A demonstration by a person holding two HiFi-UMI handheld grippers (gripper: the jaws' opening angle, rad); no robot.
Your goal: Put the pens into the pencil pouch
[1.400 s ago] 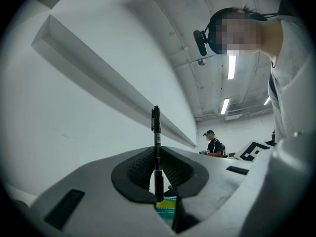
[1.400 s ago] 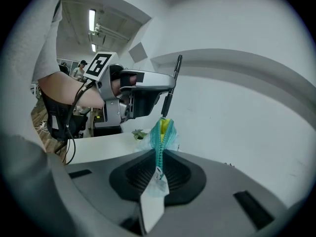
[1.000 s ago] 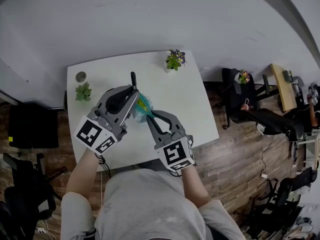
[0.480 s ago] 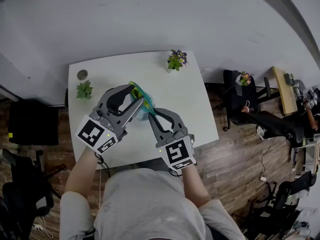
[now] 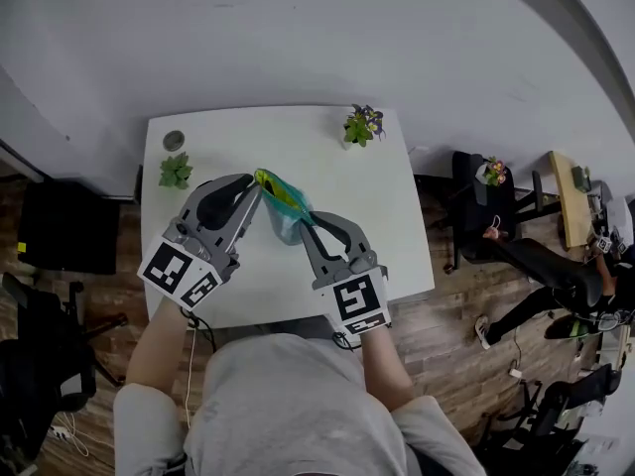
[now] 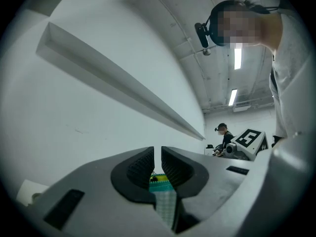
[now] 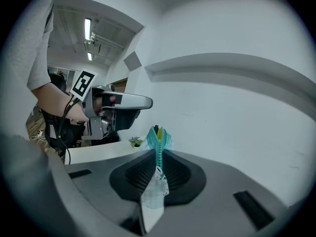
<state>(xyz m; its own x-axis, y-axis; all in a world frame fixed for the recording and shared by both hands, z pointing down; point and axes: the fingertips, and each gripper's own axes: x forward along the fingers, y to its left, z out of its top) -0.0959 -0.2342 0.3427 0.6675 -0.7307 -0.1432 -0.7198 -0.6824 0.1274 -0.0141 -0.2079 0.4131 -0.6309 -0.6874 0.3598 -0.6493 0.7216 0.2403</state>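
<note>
Holds the pouch (image 5: 285, 209) up over the middle of the table (image 5: 342, 196), stretched between the two tools. With the right hand-held gripper (image 5: 303, 222), clamps the near end: shuts the jaws flat on the teal zipper strip, with a flap of checked see-through fabric hanging out toward the camera. With the left hand-held gripper (image 5: 257, 180), takes the far end, the mouth; has just been closing the jaws there, and pinches mesh fabric low between the pads, with only a thin slit open at the tips. Carries the pens (image 7: 156, 129) inside the pouch, yellow and black tips poking from the mouth, just beside the left jaws. Elsewhere on the table: a flowering plant (image 5: 362, 125) at the far edge, a green plant (image 5: 176, 172) near the far left corner, a small round thing (image 5: 174, 140) just behind that, all well apart from the pouch. Around the table: wooden floor (image 5: 446, 325) and dark chairs (image 5: 60, 238).
</note>
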